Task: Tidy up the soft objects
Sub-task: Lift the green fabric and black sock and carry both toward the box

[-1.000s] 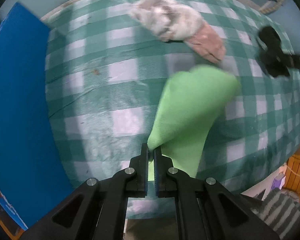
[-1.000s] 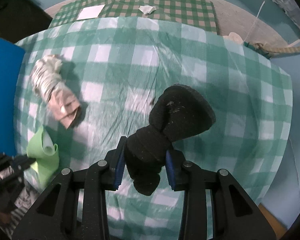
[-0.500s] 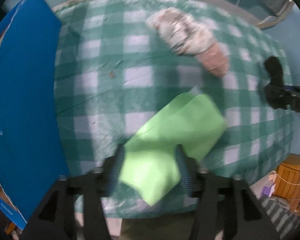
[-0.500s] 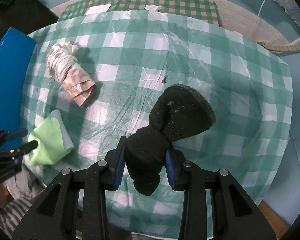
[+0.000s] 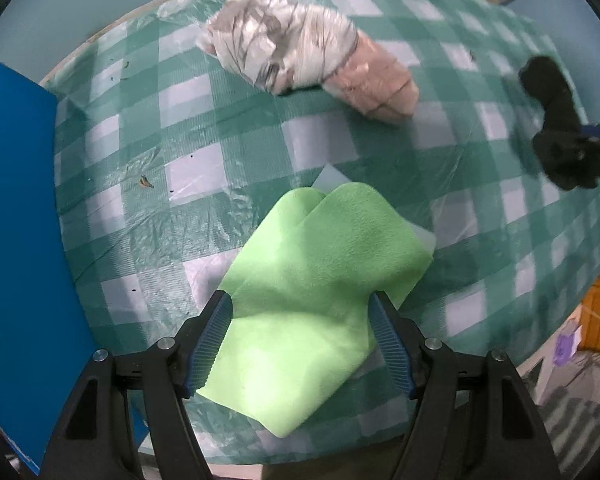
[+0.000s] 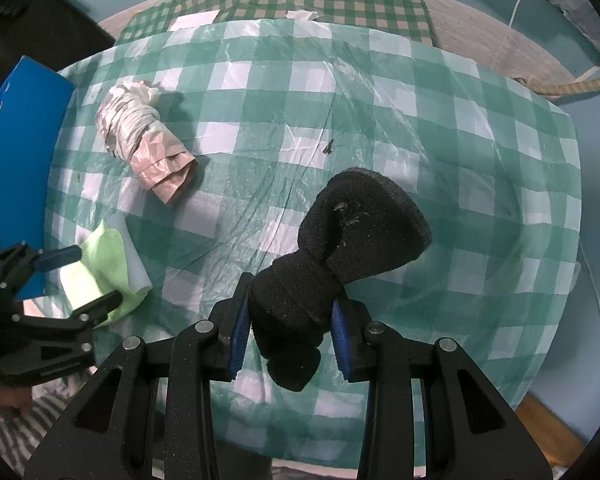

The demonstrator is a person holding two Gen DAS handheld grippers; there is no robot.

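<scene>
Cloth, bright green and folded (image 5: 312, 280), lies flat on the checked green-and-white tablecloth (image 5: 204, 140) directly beneath the left gripper (image 5: 300, 340), whose jaws are opening; the blue ribbed pads (image 5: 210, 338) stand wide to either side of the cloth, which sits between them without being pressed. A white layer peeks out along the cloth's far and right edges. Ahead of the left gripper, well beyond the cloth, rests a bundle of crumpled plastic bags (image 5: 304, 60), grey-white at one end and pinkish-tan at the other. To the left of this gripper a blue board (image 5: 16, 220) borders the table. The right gripper (image 6: 288, 326) is clamped at a narrow opening on a rolled black sock (image 6: 340, 248), its pads squeezing the thinner middle while the fatter rounded end bulges forward and to the right above the tablecloth; the sock is lifted clear of the surface. From the right wrist view the green cloth and the left gripper lie far off to the left, near the table's edge, with the bag bundle ahead-left of them. A small brown scrap (image 6: 328, 146) lies on the tablecloth ahead of the sock.
</scene>
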